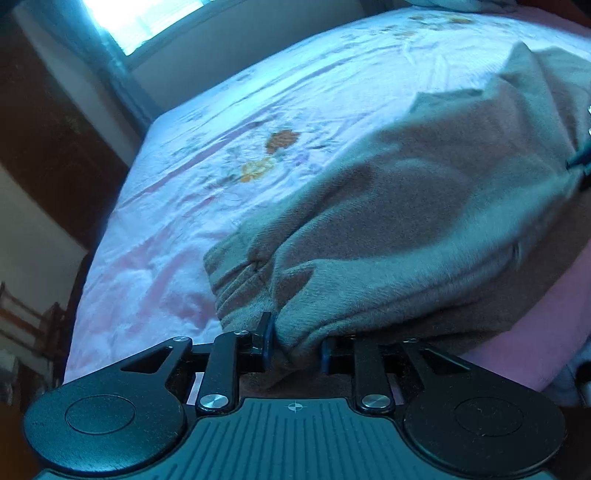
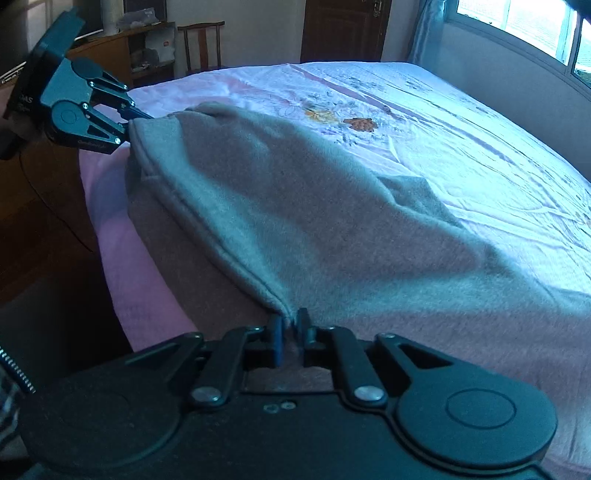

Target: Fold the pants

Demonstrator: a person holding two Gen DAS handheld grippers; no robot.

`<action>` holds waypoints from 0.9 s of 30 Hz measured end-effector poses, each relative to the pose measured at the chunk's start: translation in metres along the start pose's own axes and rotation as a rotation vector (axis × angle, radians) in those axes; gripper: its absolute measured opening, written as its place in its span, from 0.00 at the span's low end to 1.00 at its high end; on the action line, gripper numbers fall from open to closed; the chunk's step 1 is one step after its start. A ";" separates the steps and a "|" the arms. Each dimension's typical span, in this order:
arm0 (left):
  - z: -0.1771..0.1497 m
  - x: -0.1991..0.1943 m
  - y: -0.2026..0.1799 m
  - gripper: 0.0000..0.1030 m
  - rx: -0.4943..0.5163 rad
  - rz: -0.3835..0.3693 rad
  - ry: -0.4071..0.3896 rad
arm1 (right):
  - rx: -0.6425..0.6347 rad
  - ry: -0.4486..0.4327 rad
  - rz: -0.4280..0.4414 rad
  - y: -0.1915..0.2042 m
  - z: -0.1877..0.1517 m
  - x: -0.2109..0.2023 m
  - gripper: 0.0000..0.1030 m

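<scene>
Grey fleece pants point(image 1: 399, 221) lie across the near part of a bed, also seen in the right wrist view point(image 2: 295, 206). My left gripper point(image 1: 295, 343) is shut on a bunched edge of the pants and holds it lifted a little off the bed. It also shows at the far left of the right wrist view point(image 2: 135, 123), pinching the far corner of that edge. My right gripper point(image 2: 290, 332) is shut on the near corner of the same hemmed edge. The edge hangs stretched between the two grippers. The rest of the pants drapes onto the bed.
The bed has a pale pink floral sheet point(image 2: 424, 122) and a pink edge point(image 2: 122, 229) below the pants. A window point(image 2: 524, 29) is at the right. A wooden chair point(image 2: 201, 48), shelves and a dark door point(image 2: 343, 29) stand beyond the bed.
</scene>
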State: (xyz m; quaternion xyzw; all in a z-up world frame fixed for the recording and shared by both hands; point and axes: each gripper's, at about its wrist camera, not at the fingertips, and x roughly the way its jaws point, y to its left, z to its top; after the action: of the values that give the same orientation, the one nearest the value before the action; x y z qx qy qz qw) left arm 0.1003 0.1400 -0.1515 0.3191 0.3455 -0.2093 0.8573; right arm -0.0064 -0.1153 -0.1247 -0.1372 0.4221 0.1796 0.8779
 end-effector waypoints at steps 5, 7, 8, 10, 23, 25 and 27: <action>-0.008 -0.026 0.028 0.71 -0.281 -0.054 0.002 | 0.039 -0.033 -0.004 0.003 -0.005 -0.015 0.15; -0.016 -0.034 0.043 0.72 -0.438 -0.082 0.012 | 0.093 -0.039 0.020 -0.003 -0.008 -0.022 0.15; -0.023 -0.036 0.050 0.72 -0.544 -0.098 0.018 | 0.125 -0.040 0.024 -0.006 -0.010 -0.024 0.15; -0.037 -0.038 0.064 0.72 -0.774 -0.159 0.013 | 0.211 -0.029 0.054 -0.014 -0.014 -0.026 0.15; -0.060 0.004 0.035 0.43 -1.280 -0.358 0.038 | 0.652 0.053 0.081 -0.062 -0.047 -0.031 0.20; -0.054 0.006 0.032 0.33 -1.257 -0.335 0.028 | 0.733 0.065 0.116 -0.070 -0.052 -0.028 0.20; -0.051 0.009 0.032 0.17 -1.234 -0.311 0.020 | 0.810 0.064 0.138 -0.076 -0.056 -0.026 0.20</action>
State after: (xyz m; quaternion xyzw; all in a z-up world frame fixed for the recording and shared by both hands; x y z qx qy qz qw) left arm 0.1010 0.1969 -0.1737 -0.2855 0.4529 -0.0906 0.8397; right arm -0.0279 -0.2107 -0.1315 0.2427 0.4941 0.0530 0.8331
